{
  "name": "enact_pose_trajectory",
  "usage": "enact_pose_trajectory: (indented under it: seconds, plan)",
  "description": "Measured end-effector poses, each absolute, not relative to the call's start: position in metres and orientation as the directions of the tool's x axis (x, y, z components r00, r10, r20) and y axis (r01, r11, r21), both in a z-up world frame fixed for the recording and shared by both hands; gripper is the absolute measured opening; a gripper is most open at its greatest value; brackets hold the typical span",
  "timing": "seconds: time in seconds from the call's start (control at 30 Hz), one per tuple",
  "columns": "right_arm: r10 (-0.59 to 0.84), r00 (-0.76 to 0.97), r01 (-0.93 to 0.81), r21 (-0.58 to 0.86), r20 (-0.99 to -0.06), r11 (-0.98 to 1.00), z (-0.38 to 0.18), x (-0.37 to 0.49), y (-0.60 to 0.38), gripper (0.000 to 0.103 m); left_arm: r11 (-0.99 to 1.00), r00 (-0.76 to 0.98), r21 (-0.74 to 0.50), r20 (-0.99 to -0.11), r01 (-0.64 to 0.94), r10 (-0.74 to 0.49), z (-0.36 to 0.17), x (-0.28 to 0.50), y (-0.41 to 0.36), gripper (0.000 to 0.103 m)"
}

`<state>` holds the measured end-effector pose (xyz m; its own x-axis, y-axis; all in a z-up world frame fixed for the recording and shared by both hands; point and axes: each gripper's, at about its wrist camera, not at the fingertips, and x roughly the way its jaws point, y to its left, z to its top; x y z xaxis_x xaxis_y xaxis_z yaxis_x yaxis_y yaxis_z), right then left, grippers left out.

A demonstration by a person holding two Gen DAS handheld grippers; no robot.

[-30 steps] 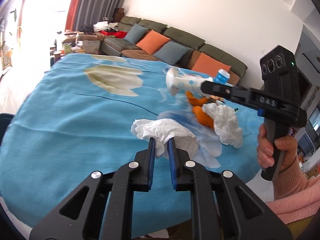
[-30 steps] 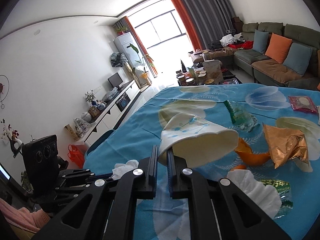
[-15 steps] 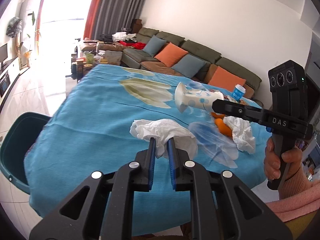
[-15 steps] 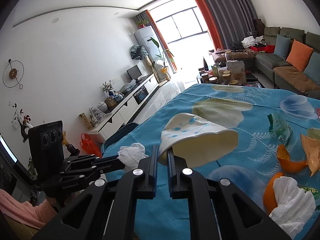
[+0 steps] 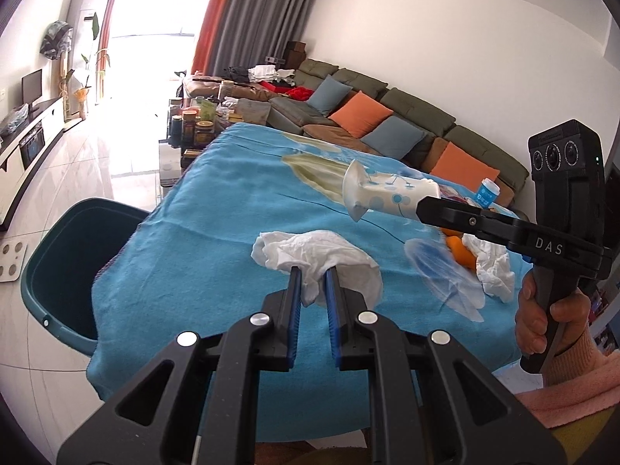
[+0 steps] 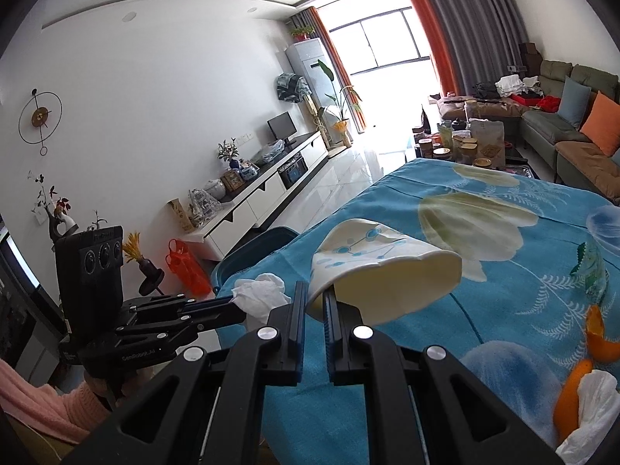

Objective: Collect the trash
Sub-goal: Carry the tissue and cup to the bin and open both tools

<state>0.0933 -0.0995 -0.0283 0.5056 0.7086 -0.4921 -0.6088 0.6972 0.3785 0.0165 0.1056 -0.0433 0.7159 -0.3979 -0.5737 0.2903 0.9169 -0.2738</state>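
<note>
My left gripper (image 5: 312, 273) is shut on a crumpled white tissue (image 5: 317, 255) and holds it above the blue tablecloth (image 5: 217, 240). My right gripper (image 6: 314, 292) is shut on the rim of a squashed white paper cup (image 6: 383, 267) with blue dots; the cup also shows in the left wrist view (image 5: 387, 195). A dark teal bin (image 5: 62, 267) stands on the floor at the table's left edge; its rim shows in the right wrist view (image 6: 252, 252). The left gripper with the tissue (image 6: 259, 290) is to the left of the cup.
On the table lie orange peel (image 6: 573, 383), another white tissue (image 5: 492, 267), a green wrapper (image 6: 591, 267) and a small blue-capped tub (image 5: 487, 193). A sofa (image 5: 387, 120) lines the far wall. A low table with jars (image 5: 197, 124) stands beyond the table.
Both grippers have swung left toward the table's edge with their loads. The teal bin has come into view below the table's left edge.
</note>
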Motion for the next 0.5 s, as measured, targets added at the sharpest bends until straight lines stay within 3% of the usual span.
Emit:
enact_pose_trajectory:
  seconds: [0.5]
  plan:
    - [0.753, 0.418, -0.699, 0.349, -0.509, 0.624, -0.022, 0.104, -0.039, 0.008, 0.954, 0.779, -0.259, -0.562, 0.152, -0.277, -0.035, 0.013, 0.157, 0.013]
